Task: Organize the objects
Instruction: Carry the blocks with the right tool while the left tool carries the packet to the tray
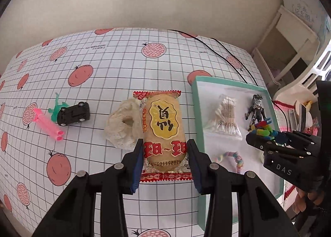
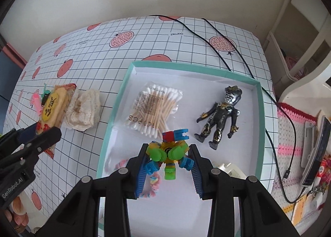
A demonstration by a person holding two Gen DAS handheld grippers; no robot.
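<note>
The left gripper (image 1: 165, 154) clamps a wrapped rice cracker (image 1: 163, 125) just left of the teal-rimmed tray (image 2: 261, 117), beside a cream scrunchie (image 1: 122, 127) on the counter (image 1: 99, 75). The right gripper (image 2: 168, 161) grips a colourful block toy (image 2: 169, 152) above the tray, seemingly clear of its floor, near the cotton swabs (image 2: 157, 108) and dark figurine (image 2: 221, 117).

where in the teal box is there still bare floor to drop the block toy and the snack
Inside the teal-rimmed white box, bare floor lies along the near edge, between the pastel bead bracelet and the white plastic piece, and along the far wall beyond the cotton swab packet and black-and-gold figurine. The middle is crowded.
</note>
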